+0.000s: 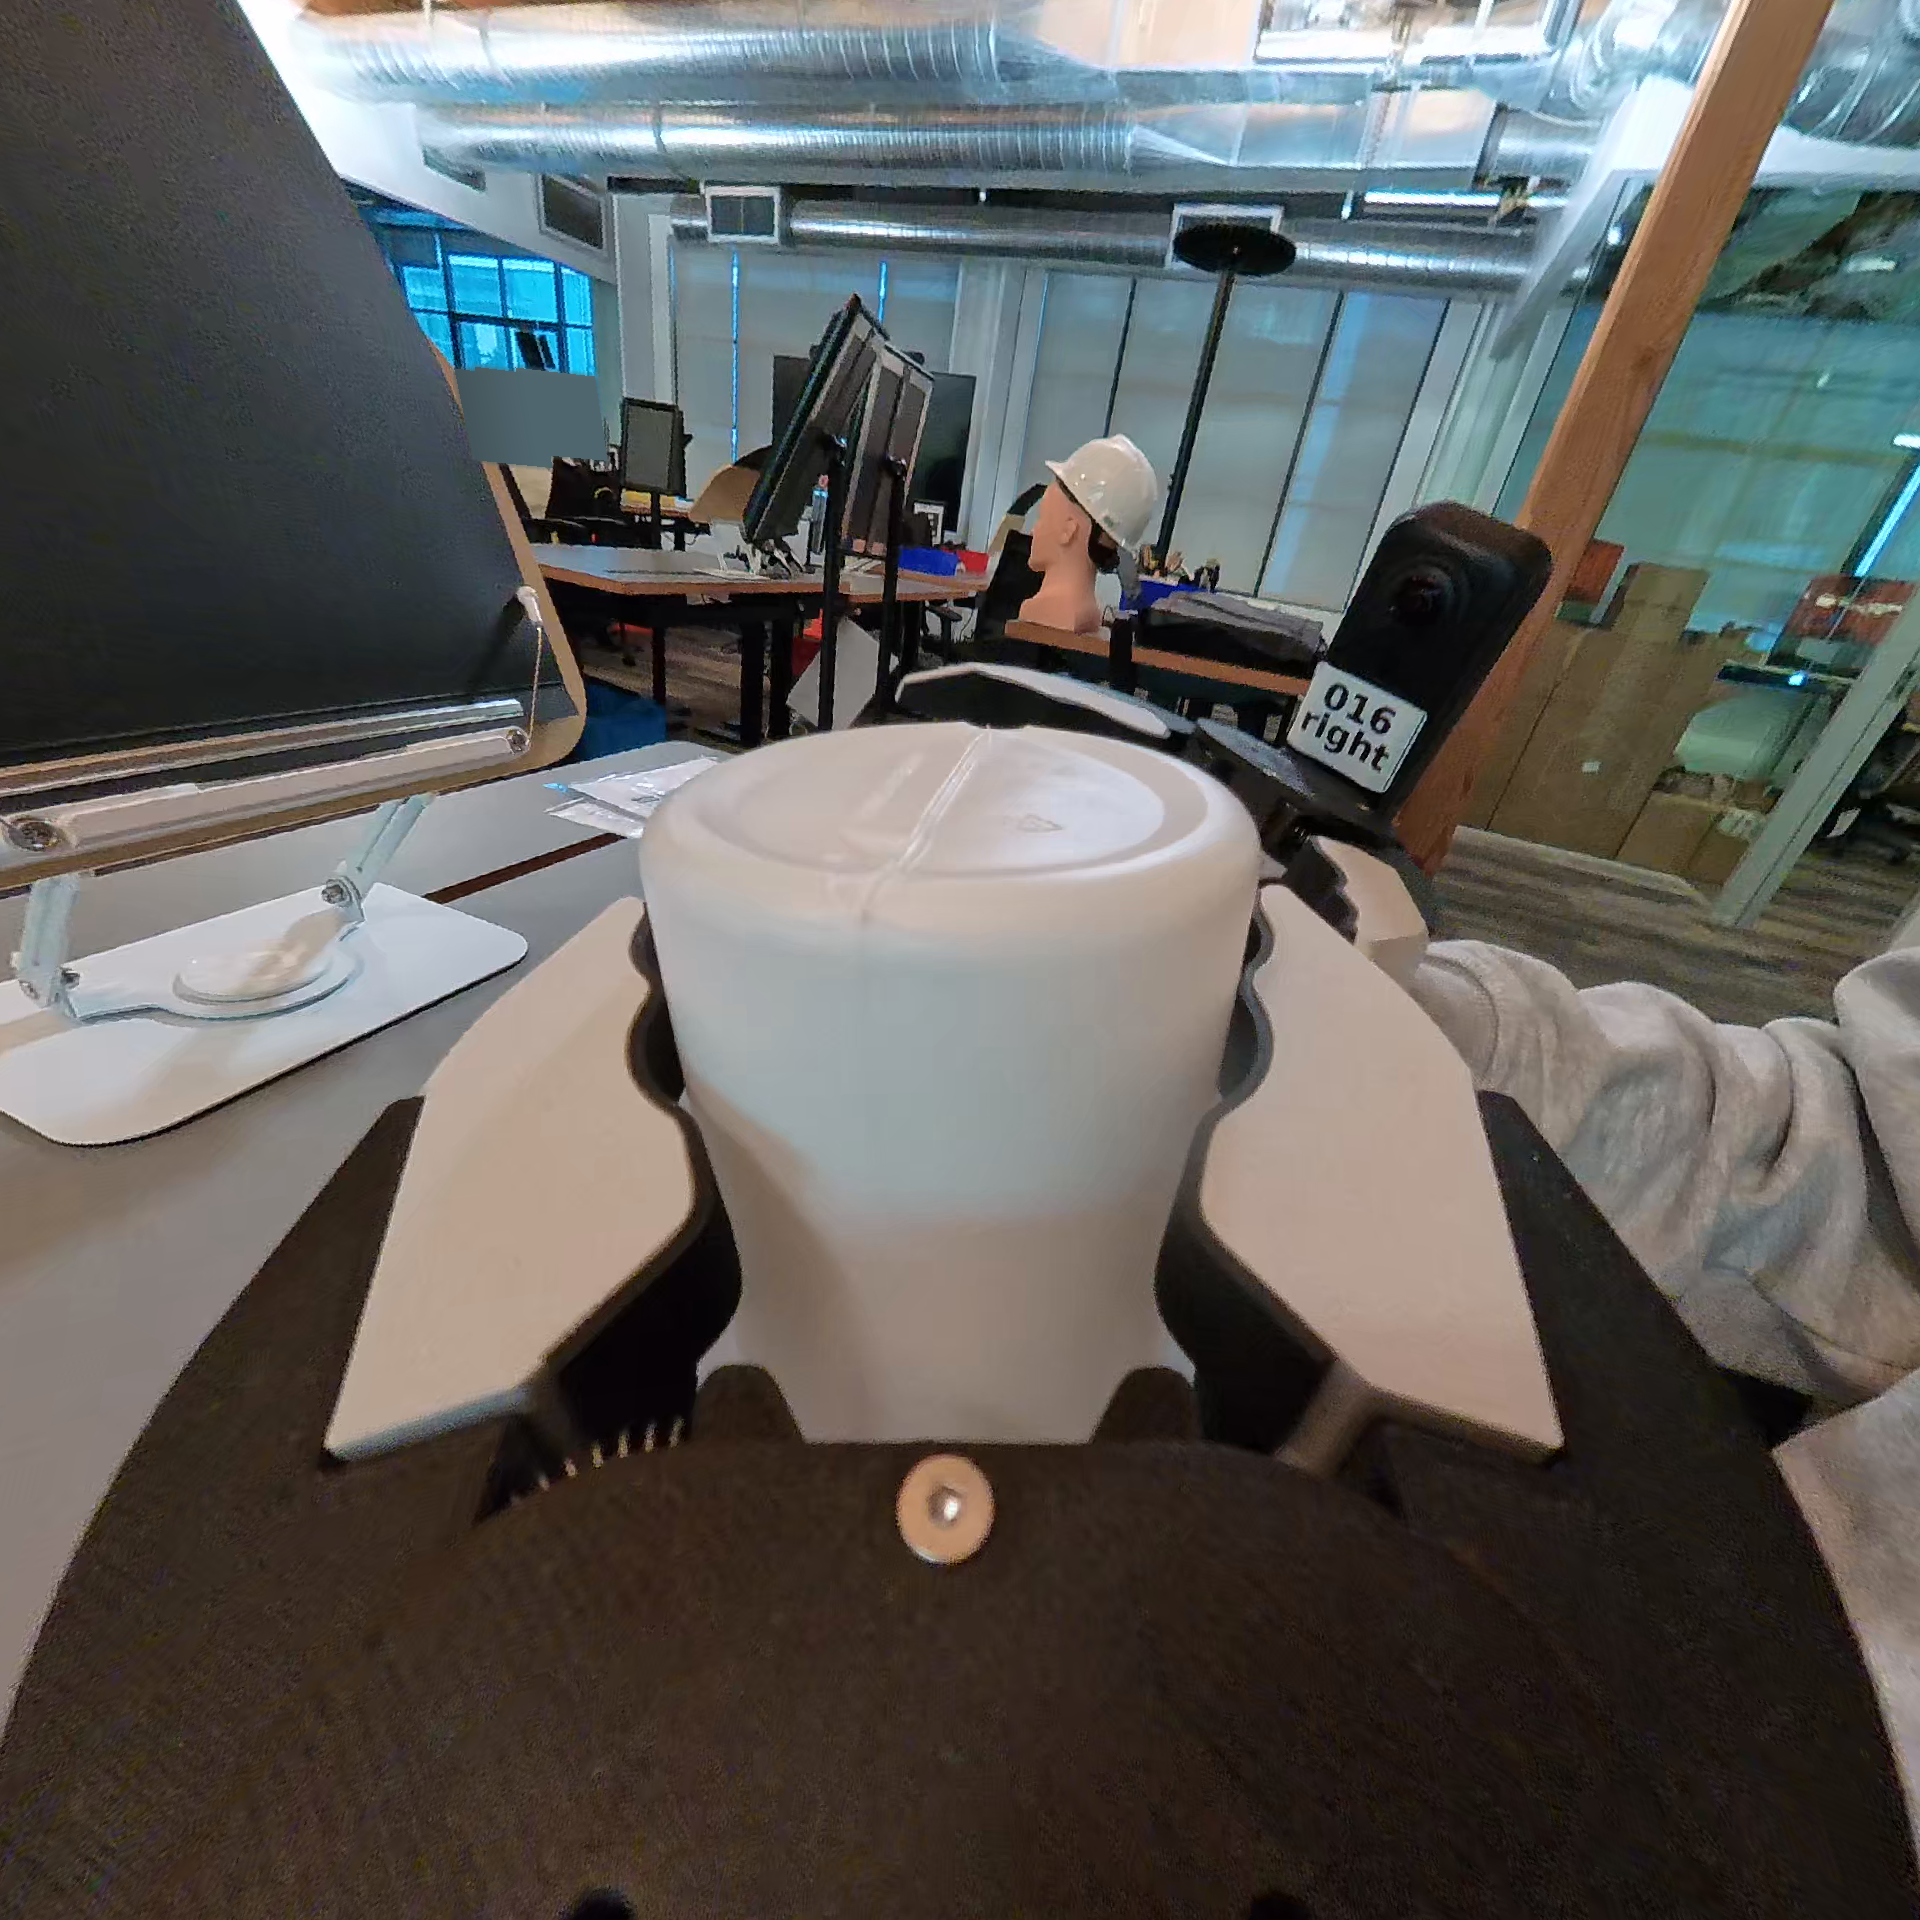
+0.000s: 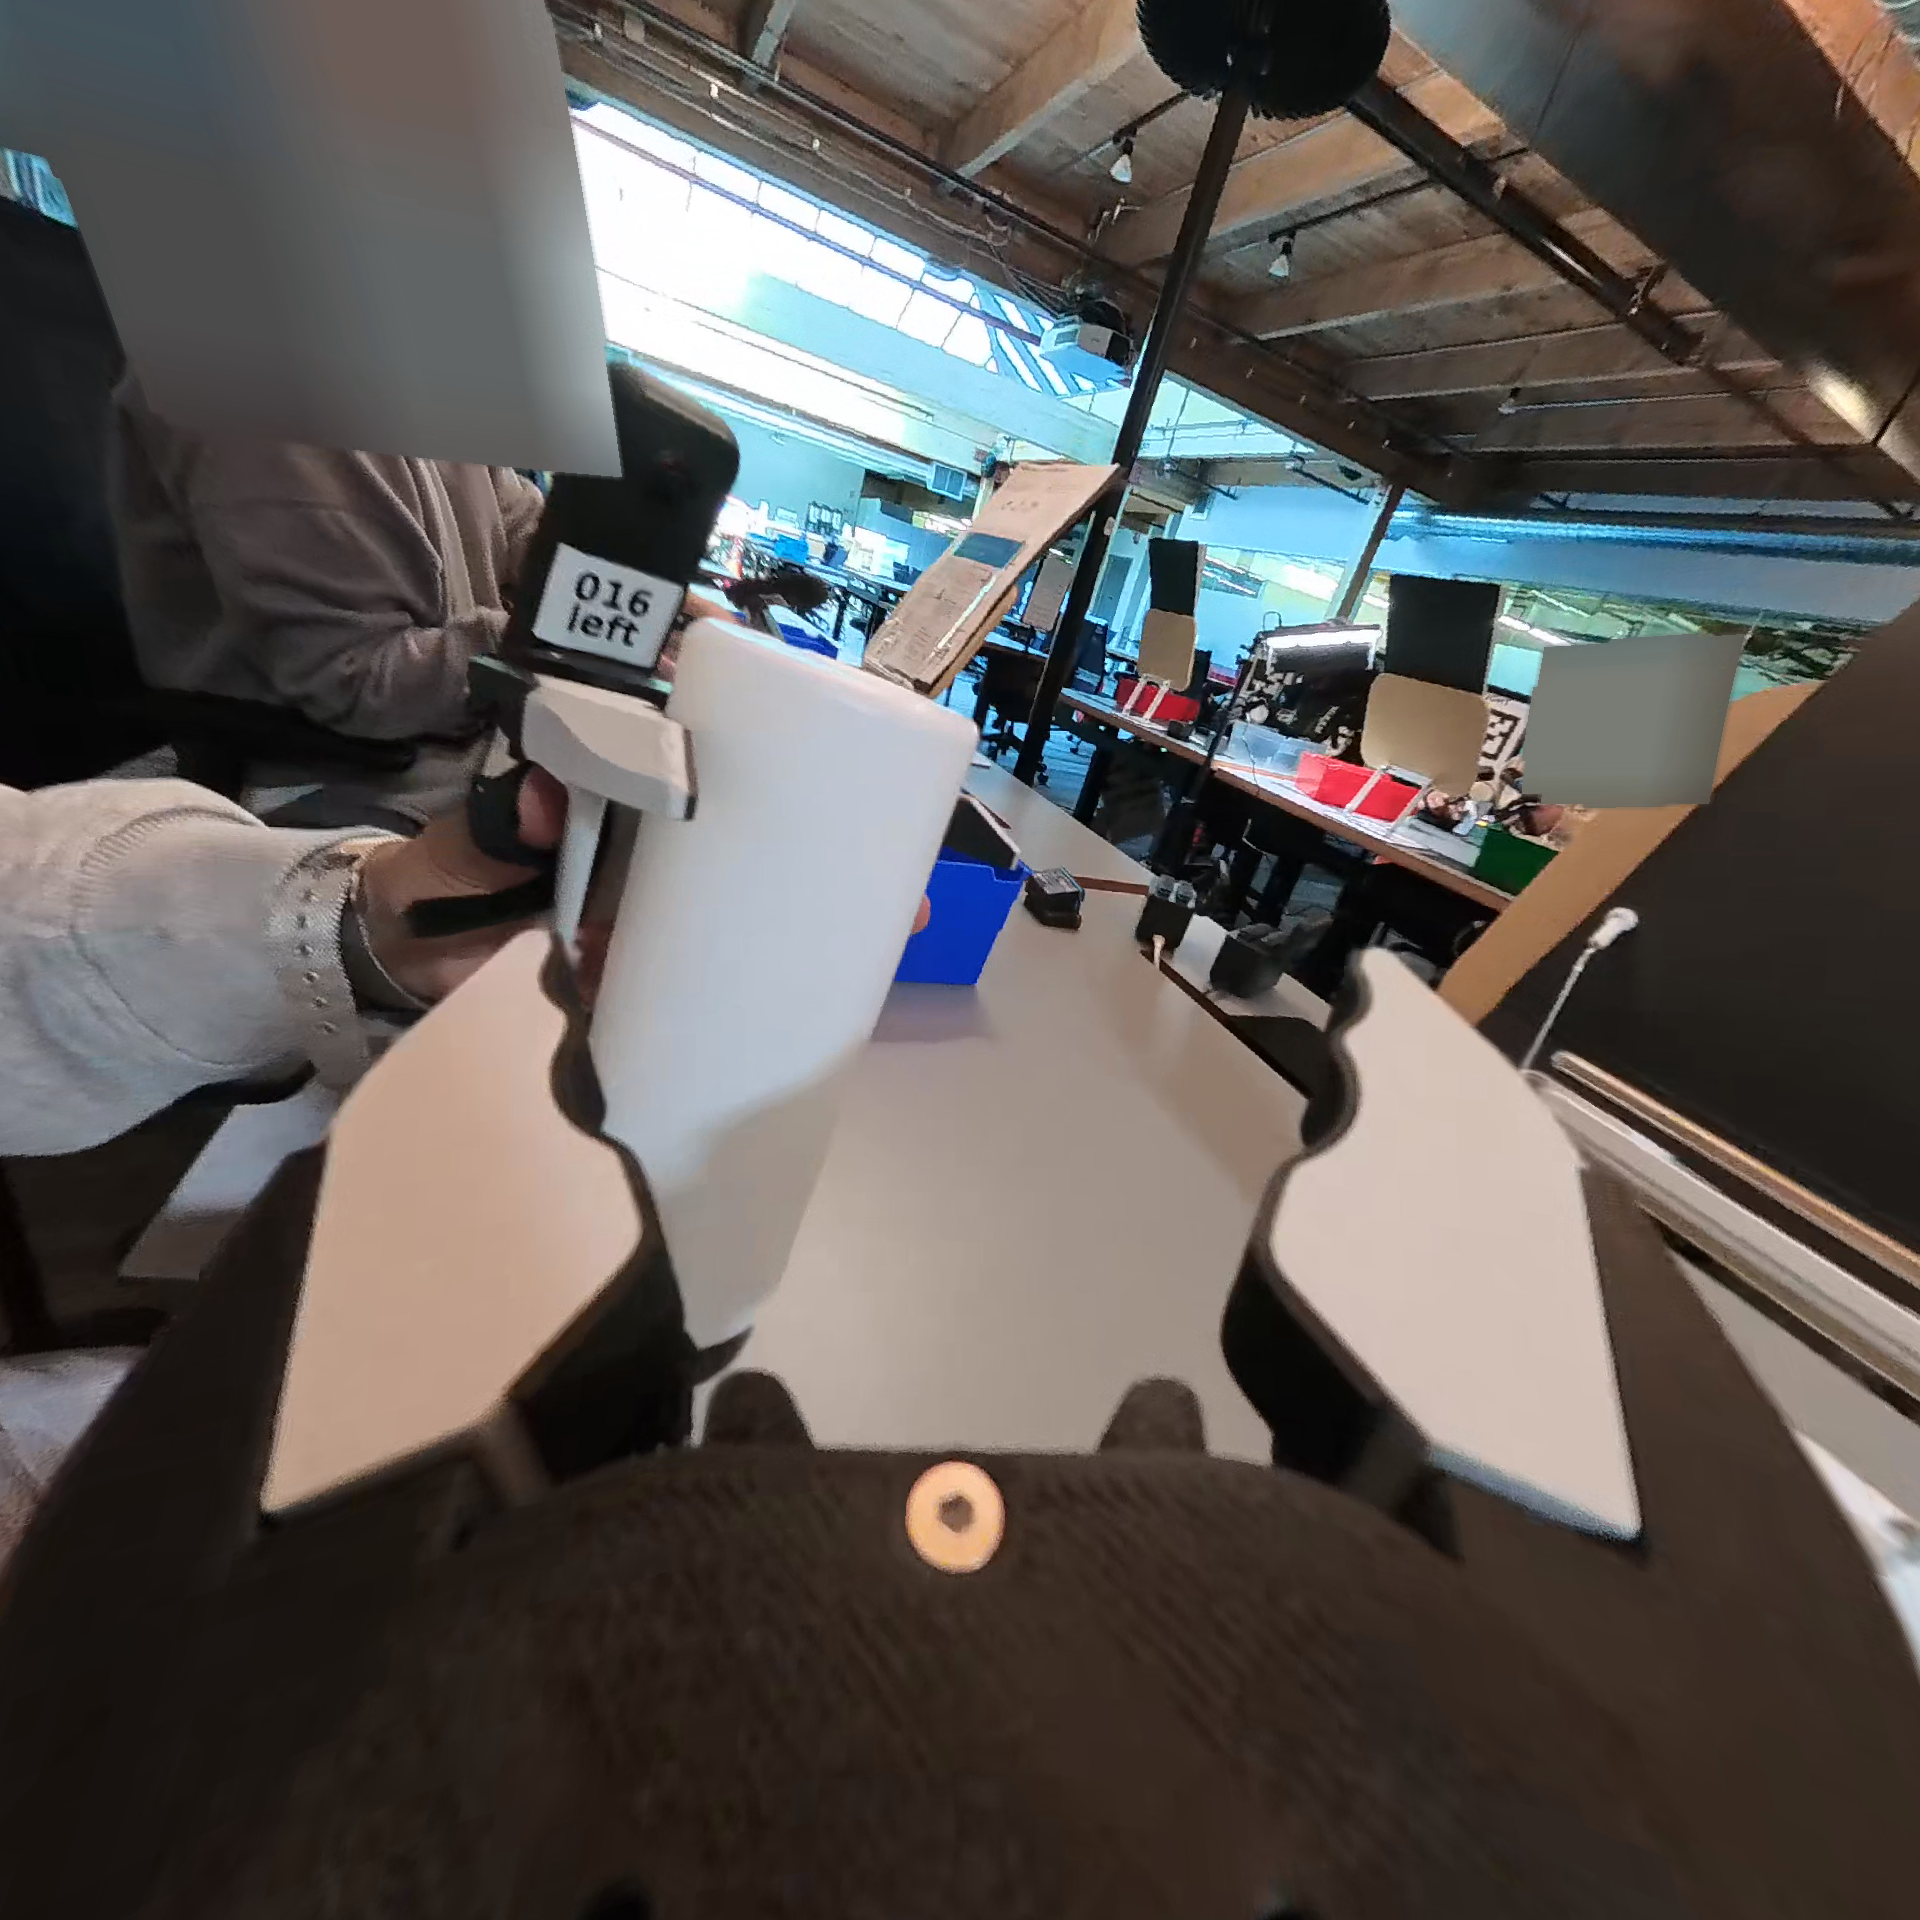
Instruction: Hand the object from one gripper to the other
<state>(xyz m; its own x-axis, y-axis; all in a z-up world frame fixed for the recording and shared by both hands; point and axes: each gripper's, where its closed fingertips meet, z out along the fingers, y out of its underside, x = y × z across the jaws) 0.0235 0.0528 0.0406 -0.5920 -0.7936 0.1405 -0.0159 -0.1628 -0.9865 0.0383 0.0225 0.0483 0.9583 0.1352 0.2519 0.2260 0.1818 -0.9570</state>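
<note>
A white plastic cylinder (image 1: 945, 987) sits between the fingers of my left gripper (image 1: 948, 925), which is shut on its sides and holds it above the grey table. Its flat end faces away from the camera. My right gripper (image 2: 956, 977) is open. In the right wrist view the cylinder (image 2: 769, 904) lies inside its jaws, against the left finger, with a wide gap to the right finger (image 2: 1455, 1195). The left gripper (image 2: 613, 758) shows there, held by a hand. In the left wrist view the right gripper (image 1: 1039, 696) shows just behind the cylinder.
A black panel on a white metal stand (image 1: 260, 935) stands on the grey table (image 2: 1039, 1143) at the left. A blue bin (image 2: 956, 914) and small black items (image 2: 1055, 894) sit farther along the table. A person's grey sleeve (image 1: 1662, 1143) is at the right.
</note>
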